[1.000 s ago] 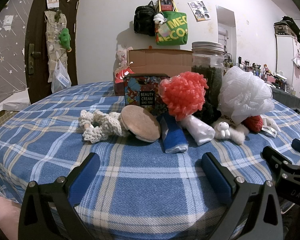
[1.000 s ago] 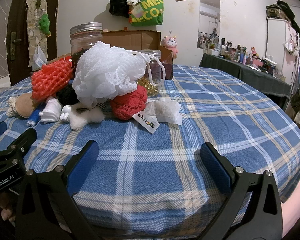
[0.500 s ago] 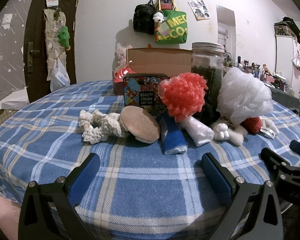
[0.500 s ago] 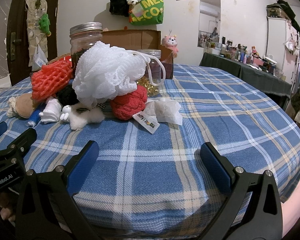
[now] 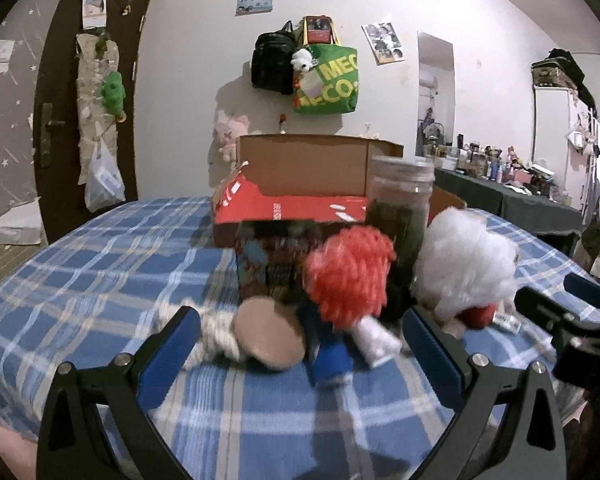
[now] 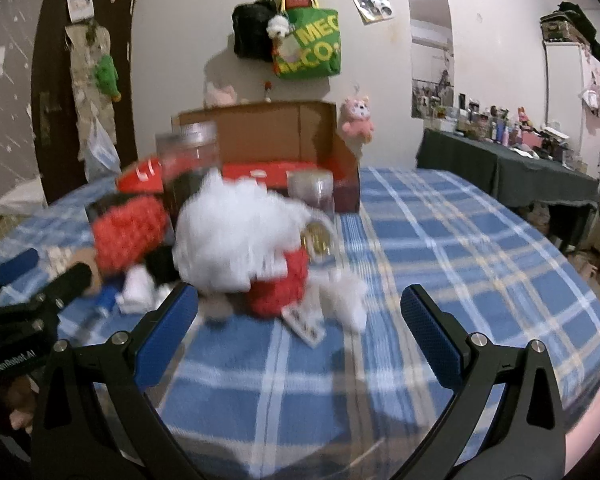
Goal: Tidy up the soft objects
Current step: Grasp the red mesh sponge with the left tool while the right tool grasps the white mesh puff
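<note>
Plaid tablecloth (image 5: 100, 272) bore the soft pile mid-table, near side of cardboard box (image 5: 304, 168) | left gripper (image 5: 300, 344) and right gripper (image 6: 300, 320) both spread, empty | step: approach | next: close on white pouf (image 6: 236, 240).

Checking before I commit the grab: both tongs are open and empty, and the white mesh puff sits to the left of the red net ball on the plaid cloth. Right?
Not quite. In the left wrist view the white mesh puff sits to the right of the red net ball, not left. The rest holds: left tongs and right tongs are open and empty over the plaid cloth.
</note>
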{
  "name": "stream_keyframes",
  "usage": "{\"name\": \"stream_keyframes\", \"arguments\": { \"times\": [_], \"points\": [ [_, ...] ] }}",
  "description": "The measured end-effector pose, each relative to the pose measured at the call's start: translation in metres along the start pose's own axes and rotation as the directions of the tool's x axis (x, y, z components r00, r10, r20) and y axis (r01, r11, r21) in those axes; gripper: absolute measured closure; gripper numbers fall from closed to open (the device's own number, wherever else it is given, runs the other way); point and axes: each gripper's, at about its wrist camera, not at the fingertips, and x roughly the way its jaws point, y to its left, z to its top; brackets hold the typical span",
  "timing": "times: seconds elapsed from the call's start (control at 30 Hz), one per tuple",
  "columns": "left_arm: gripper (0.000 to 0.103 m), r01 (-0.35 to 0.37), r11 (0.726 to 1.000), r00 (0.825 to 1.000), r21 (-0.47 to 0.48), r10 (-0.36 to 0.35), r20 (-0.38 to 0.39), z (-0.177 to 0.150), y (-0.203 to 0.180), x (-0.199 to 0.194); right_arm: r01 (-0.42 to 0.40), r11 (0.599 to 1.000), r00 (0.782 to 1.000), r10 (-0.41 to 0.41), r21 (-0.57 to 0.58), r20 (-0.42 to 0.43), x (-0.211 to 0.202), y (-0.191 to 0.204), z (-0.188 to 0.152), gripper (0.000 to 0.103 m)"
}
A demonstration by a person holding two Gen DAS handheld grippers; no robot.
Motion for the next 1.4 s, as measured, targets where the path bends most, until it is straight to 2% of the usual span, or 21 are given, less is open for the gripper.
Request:
{"name": "stream_keyframes", "arguments": {
  "times": [0.17, 0.33, 0.43, 0.57, 0.7, 0.77, 0.87, 0.93, 1.0, 1.13, 1.3, 1.4],
  "points": [
    [0.000, 0.022, 0.999, 1.000, 0.024, -0.022, 0.005, 0.018, 0.000, 0.006, -0.085, 0.996, 0.996, 0.085, 0.003, 0.007, 0.009, -0.007, 0.025, 0.000],
    [0.000, 0.072, 0.995, 0.997, 0.067, -0.072, -0.014, 0.034, -0.005, 0.017, -0.104, 0.994, 0.995, 0.104, -0.047, 0.005, 0.023, -0.007, 0.043, 0.000],
    [0.000, 0.110, 0.990, 0.993, 0.084, -0.107, -0.047, 0.039, -0.009, 0.027, -0.127, 0.989, 0.992, 0.126, -0.071, -0.017, 0.033, -0.005, 0.050, 0.000],
    [0.000, 0.145, 0.985, 0.986, 0.090, -0.137, -0.091, 0.041, -0.012, 0.038, -0.213, 0.974, 0.975, 0.207, -0.079, -0.079, 0.051, -0.006, 0.053, 0.001],
    [0.006, 0.153, 0.982, 0.984, 0.114, -0.140, -0.112, 0.041, -0.018, 0.044, -0.300, 0.952, 0.949, 0.291, -0.061, -0.125, 0.063, -0.005, 0.052, 0.021],
    [0.014, 0.161, 0.979, 0.981, 0.122, -0.146, -0.127, 0.039, -0.022, 0.047, -0.330, 0.943, 0.936, 0.320, -0.052, -0.145, 0.067, -0.004, 0.052, 0.029],
    [0.029, 0.175, 0.976, 0.975, 0.131, -0.154, -0.159, 0.038, -0.027, 0.052, -0.371, 0.928, 0.919, 0.360, -0.041, -0.160, 0.070, -0.001, 0.049, 0.041],
    [0.050, 0.191, 0.973, 0.968, 0.127, -0.165, -0.186, 0.037, -0.028, 0.055, -0.385, 0.922, 0.913, 0.375, -0.033, -0.161, 0.070, -0.001, 0.049, 0.050],
    [0.051, 0.193, 0.974, 0.966, 0.118, -0.167, -0.199, 0.037, -0.028, 0.056, -0.404, 0.915, 0.905, 0.395, -0.023, -0.160, 0.069, -0.001, 0.048, 0.059],
    [0.058, 0.203, 0.973, 0.967, 0.112, -0.181, -0.180, 0.039, -0.027, 0.051, -0.405, 0.914, 0.907, 0.398, -0.023, -0.137, 0.062, -0.005, 0.045, 0.074],
    [0.058, 0.198, 0.973, 0.973, 0.120, -0.180, -0.143, 0.045, -0.026, 0.039, -0.389, 0.921, 0.919, 0.384, -0.036, -0.093, 0.050, -0.005, 0.046, 0.084],
    [0.059, 0.197, 0.974, 0.975, 0.116, -0.181, -0.130, 0.050, -0.023, 0.035, -0.385, 0.922, 0.922, 0.381, -0.053, -0.071, 0.043, -0.002, 0.048, 0.086]
  ]
}}
